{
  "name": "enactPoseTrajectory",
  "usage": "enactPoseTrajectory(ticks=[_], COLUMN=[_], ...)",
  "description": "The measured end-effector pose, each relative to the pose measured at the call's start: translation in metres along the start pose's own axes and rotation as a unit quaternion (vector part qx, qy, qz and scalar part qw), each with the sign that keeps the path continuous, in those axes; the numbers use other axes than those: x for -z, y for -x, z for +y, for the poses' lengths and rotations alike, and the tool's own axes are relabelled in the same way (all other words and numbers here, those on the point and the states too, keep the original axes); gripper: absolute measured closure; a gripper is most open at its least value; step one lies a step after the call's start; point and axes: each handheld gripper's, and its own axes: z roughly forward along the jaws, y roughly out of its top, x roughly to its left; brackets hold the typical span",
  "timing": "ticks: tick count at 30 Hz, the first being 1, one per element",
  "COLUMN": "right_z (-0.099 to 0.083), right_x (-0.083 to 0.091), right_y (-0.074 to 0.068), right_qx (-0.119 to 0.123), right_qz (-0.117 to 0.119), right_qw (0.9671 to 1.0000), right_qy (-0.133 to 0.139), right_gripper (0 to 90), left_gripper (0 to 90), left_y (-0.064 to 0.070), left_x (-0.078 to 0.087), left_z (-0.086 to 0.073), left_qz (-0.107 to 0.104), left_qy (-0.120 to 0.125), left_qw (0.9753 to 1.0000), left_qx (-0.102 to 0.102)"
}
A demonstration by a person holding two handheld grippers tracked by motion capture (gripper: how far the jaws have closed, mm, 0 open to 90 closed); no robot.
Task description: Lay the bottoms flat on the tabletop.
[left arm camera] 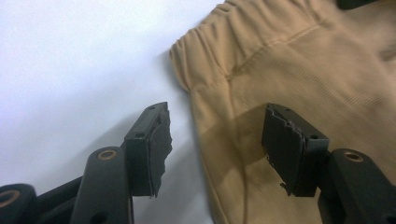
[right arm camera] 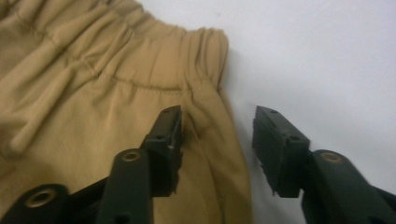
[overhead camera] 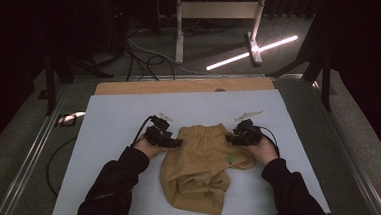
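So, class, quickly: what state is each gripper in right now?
Left gripper: open, jaws astride the side edge of the tan shorts, holding nothing.
Right gripper: open, jaws astride the shorts' other side edge, holding nothing.

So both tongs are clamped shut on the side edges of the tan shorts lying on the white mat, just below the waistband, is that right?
Not quite: both are open, not clamped. In the left gripper view the left tongs straddle the side edge of the tan shorts with jaws apart, and the right gripper view shows the right tongs doing the same at the other edge. The rest holds: the shorts lie on the white mat, and both tongs sit just below the waistband.
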Motion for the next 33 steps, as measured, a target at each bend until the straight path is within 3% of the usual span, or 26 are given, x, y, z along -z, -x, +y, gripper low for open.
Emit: enactPoseTrajectory(ticks=[4,11,13,21,27,30,33], right_z=[0.001,0.006,0.005,0.002,0.0,0.0,0.0], right_x=[0.0,0.002,0.003,0.011,0.01,0.01,0.01], right_y=[-0.002,-0.008,-0.01,-0.006,-0.004,-0.004,-0.004], right_qx=[0.01,0.043,0.046,0.045,0.042,0.039,0.041], right_qz=[-0.002,0.006,0.004,-0.035,-0.026,-0.024,-0.024], right_qw=[0.9999,0.9986,0.9986,0.9984,0.9988,0.9989,0.9989], right_qy=[-0.006,-0.03,-0.028,-0.001,-0.001,0.001,0.0], right_gripper=[60.1,82.3,86.6,87.6,87.6,87.5,87.5], left_gripper=[42.9,48.4,53.7,64.8,69.1,77.2,84.9], left_y=[-0.003,0.001,0.006,0.012,0.009,0.01,0.009], left_x=[-0.008,-0.015,-0.017,-0.02,-0.019,-0.019,-0.019], left_z=[0.001,0.003,0.003,0.005,0.004,0.003,0.003], left_qz=[-0.009,-0.011,-0.01,0.002,0.006,0.017,0.011], left_qy=[-0.003,-0.001,-0.001,-0.007,-0.003,0.003,0.005], left_qw=[0.9999,0.9999,0.9999,0.9998,0.9999,0.9997,0.9999], left_qx=[0.012,0.009,-0.002,-0.017,-0.014,-0.014,-0.006])
